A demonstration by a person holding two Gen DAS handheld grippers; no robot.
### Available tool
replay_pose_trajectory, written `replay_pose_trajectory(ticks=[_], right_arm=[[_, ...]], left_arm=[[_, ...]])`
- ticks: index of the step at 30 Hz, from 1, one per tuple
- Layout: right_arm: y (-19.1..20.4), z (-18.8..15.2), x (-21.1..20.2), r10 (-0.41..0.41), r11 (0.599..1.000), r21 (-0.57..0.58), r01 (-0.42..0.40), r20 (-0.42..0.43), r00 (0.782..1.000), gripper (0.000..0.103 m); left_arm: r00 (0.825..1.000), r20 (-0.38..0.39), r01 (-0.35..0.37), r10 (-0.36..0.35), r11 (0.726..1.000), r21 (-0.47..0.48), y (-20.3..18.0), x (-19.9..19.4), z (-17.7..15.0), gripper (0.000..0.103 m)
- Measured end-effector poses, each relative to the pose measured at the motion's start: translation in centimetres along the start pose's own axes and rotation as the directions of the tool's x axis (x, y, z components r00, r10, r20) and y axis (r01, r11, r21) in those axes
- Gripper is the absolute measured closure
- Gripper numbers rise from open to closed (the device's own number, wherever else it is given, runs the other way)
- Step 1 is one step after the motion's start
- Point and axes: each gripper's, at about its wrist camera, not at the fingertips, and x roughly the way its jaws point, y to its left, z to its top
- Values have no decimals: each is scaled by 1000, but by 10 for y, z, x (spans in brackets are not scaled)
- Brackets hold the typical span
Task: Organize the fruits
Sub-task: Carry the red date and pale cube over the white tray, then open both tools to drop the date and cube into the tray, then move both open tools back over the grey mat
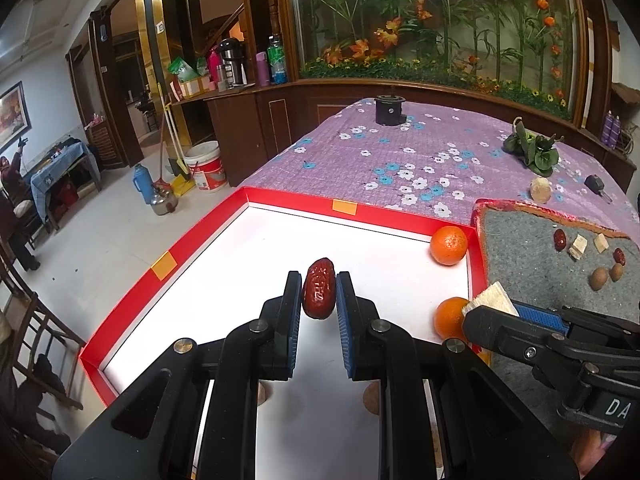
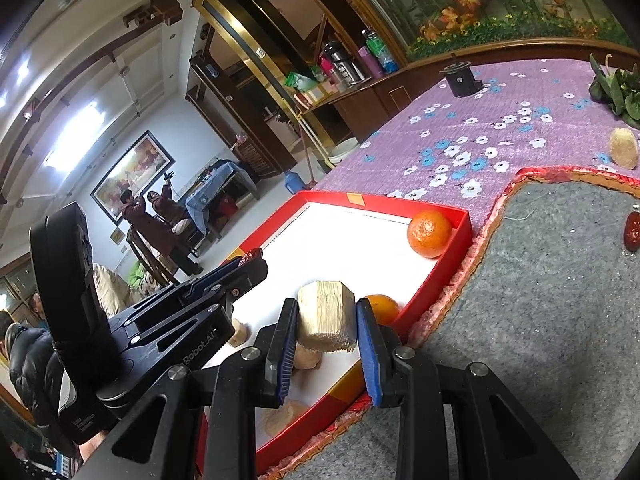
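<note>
The left tool [image 1: 319, 294] is clamped on a red date [image 1: 318, 294], held upright between its blue pads above the white floor of the red tray [image 1: 288, 200]. The right tool [image 2: 327, 322] grips a pale block [image 2: 327, 316] over the tray's near right corner; in the left view that block [image 1: 491, 299] shows at 3 o'clock from the date, just beside the tray's right wall. Two oranges lie in the tray: one [image 1: 449, 245] in the far right corner, at 1 o'clock from the date, the other [image 1: 450, 317] against the right wall, partly hidden by the right tool. On the grey mat [image 1: 532, 240], right of the tray, lie two more dates [image 1: 559, 239], two pale cubes [image 1: 579, 246] and two brown nuts [image 1: 599, 278]. The worktop [image 1: 400, 148] carries a flowered purple cloth.
</note>
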Motion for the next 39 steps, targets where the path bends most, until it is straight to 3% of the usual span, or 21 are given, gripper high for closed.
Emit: replay_pose_trajectory(ticks=[2, 5, 9, 14, 15, 24, 29, 33, 39], right_arm=[[2, -1, -1, 0, 1000, -7, 0, 1, 1000, 71], [5, -2, -1, 8, 1000, -17, -8, 5, 1000, 56], [4, -2, -2, 3, 1000, -13, -3, 14, 1000, 56], [-9, 2, -13, -36, 998, 44, 33, 65, 997, 56], [-12, 3, -15, -40, 998, 59, 36, 74, 996, 56], [-32, 6, -40, -62, 987, 153, 42, 125, 990, 55], [-62, 6, -86, -111, 974, 214, 74, 170, 979, 55], [-91, 0, -143, -248, 954, 218, 204, 201, 948, 55], [-131, -9, -198, -473, 876, 195, 441, 171, 865, 55]], left_arm=[[1000, -2, -10, 10, 1000, 3, 0, 1, -1, 87], [1000, -8, -27, 27, 1000, -1, 2, 2, -2, 86], [999, -26, -47, 46, 999, -11, 5, 4, -3, 85], [997, -32, -65, 64, 998, -26, 8, 2, -3, 46], [997, -29, -70, 69, 997, -23, 7, 1, -3, 44], [999, -14, -36, 36, 999, 33, -11, -9, -2, 43], [1000, -10, 1, 0, 998, 63, -25, -17, -1, 43], [997, -11, 75, -74, 991, 114, -52, -24, 2, 43], [978, -26, 209, -209, 943, 258, -120, -37, 8, 43]])
